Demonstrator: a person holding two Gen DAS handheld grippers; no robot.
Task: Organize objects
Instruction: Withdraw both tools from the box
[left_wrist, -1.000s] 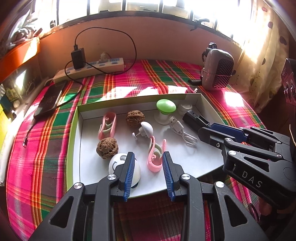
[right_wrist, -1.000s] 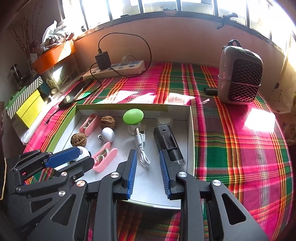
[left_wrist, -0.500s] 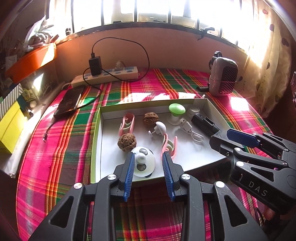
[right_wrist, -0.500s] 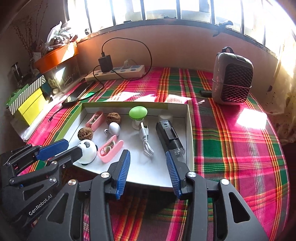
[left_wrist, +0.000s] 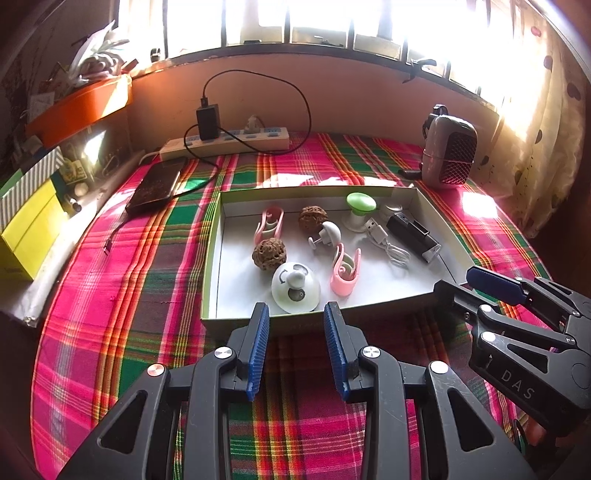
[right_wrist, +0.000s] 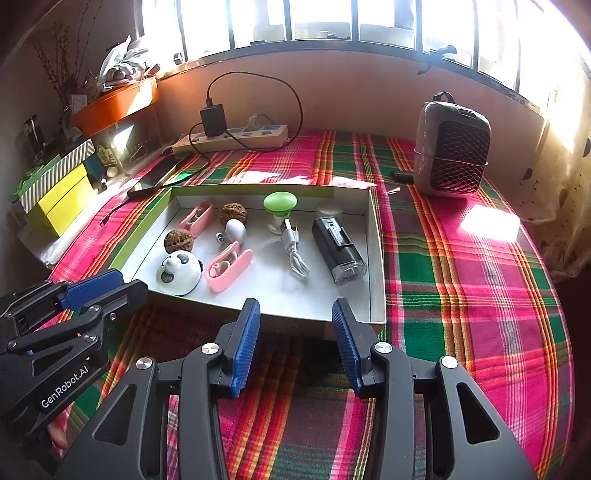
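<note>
A shallow white box with a green rim (left_wrist: 212, 258) (right_wrist: 376, 258) sits on the plaid cloth. It holds two walnuts (left_wrist: 269, 252), two pink clips (left_wrist: 345, 271), a panda-faced white dome (left_wrist: 295, 286) (right_wrist: 180, 271), a small white mushroom piece (left_wrist: 328, 233), a green-topped mushroom (left_wrist: 360, 203) (right_wrist: 280, 202), a white USB cable (right_wrist: 293, 251) and a black rectangular device (left_wrist: 413, 232) (right_wrist: 338, 245). My left gripper (left_wrist: 296, 325) is open and empty just in front of the box's near edge. My right gripper (right_wrist: 295, 325) is open and empty, also in front of the box.
A grey mesh-fronted speaker (right_wrist: 452, 155) stands at the back right. A power strip with a black charger (left_wrist: 229, 142) lies along the back wall, its cable running to a phone (left_wrist: 157, 186). Yellow boxes (left_wrist: 29, 229) and clutter line the left side.
Both grippers have drawn back from over the box to just in front of its near edge. The right gripper's jaws have opened wider. The objects in the box have not moved.
</note>
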